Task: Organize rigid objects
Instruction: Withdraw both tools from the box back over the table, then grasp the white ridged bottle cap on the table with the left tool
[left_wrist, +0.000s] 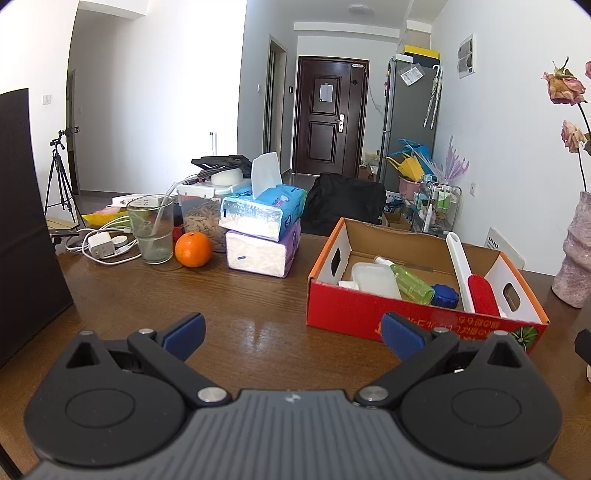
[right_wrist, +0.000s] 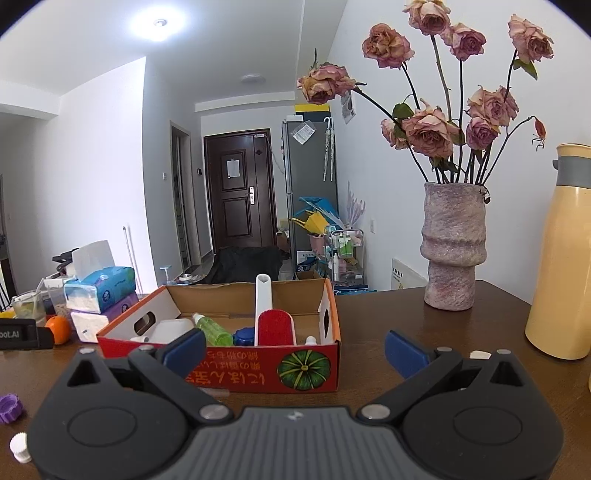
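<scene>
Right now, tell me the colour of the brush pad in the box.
Red, on a white handle; the brush shows best in the right wrist view.

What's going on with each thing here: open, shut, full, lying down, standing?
left gripper: open, holding nothing
right gripper: open, holding nothing
cardboard box: open-topped, partly filled
green bottle: lying in the box
lint brush: leaning on the box's back wall
glass: upright, nearly empty
tissue pack: opened, a tissue sticking out
vase: upright, holding dried roses
</scene>
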